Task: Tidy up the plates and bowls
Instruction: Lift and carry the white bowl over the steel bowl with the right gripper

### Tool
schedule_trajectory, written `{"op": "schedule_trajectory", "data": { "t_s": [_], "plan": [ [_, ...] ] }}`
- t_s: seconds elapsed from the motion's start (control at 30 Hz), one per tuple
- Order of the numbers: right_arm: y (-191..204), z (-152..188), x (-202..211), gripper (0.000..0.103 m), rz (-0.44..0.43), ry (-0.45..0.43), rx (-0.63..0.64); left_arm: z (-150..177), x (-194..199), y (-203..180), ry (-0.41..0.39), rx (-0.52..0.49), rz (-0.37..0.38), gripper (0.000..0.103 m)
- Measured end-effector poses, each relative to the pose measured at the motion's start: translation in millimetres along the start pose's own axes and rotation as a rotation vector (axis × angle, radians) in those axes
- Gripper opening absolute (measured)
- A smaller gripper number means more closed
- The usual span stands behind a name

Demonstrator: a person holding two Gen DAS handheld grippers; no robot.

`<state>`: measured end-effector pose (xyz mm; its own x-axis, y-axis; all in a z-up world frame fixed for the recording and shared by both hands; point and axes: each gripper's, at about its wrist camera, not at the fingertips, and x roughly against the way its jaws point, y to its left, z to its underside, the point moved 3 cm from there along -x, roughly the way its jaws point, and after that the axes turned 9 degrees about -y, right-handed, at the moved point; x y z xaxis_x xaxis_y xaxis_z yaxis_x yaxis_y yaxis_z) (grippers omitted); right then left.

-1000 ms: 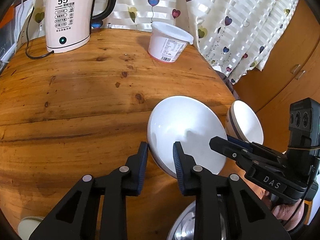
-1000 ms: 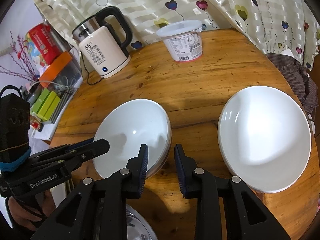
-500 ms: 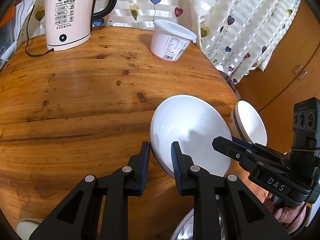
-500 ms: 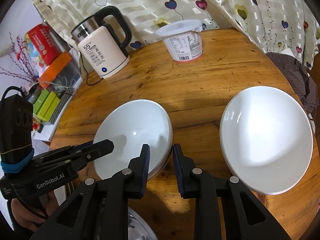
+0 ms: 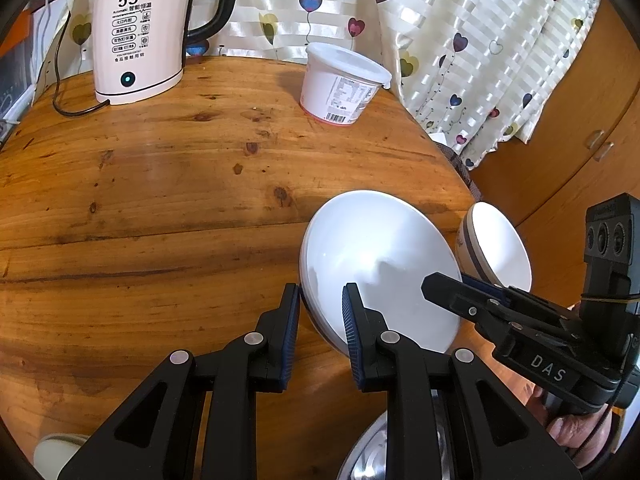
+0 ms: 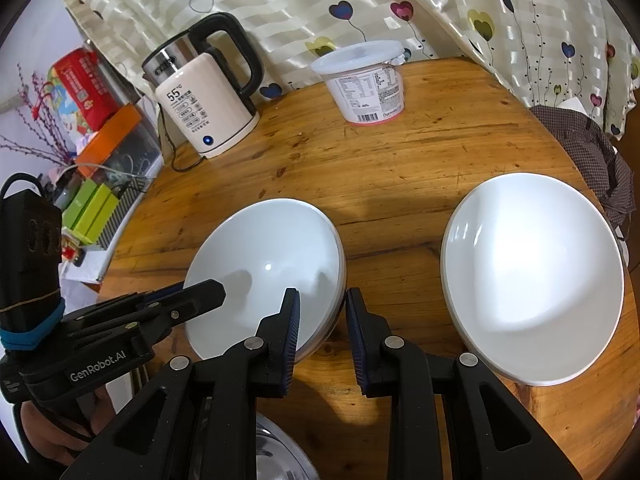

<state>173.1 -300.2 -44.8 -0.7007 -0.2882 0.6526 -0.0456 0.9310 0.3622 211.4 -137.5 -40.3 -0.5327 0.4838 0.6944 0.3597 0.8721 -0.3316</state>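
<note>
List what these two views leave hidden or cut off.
- Steel bowl: both views, cut by the bottom edge and covered by the hand-held gripper arms.
- Striped bowl: left view, lower part behind the right hand-held gripper; absent from the right view.
- Plate stack: how many plates cannot be counted.
- Pale object: left view, cropped at the bottom-left corner, unidentifiable.
- Tub: label too small to read.

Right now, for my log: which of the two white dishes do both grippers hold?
The white dish nearer the kettle; left gripper and right gripper clamp its rim. The other white dish sits untouched.
</note>
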Motion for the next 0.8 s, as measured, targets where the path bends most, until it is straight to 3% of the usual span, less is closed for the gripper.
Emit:
{"op": "schedule_trajectory", "data": {
  "t_s": [0.37,0.8],
  "plan": [
    [7,0,11,0.023,0.003,-0.012,0.013,4,11,-2,-0.012,0.002,0.003,0.023],
    [28,-4,45,0.023,-0.003,-0.058,0.041,3,50,-12,-0.071,-0.010,0.015,0.023]
  ]
}}
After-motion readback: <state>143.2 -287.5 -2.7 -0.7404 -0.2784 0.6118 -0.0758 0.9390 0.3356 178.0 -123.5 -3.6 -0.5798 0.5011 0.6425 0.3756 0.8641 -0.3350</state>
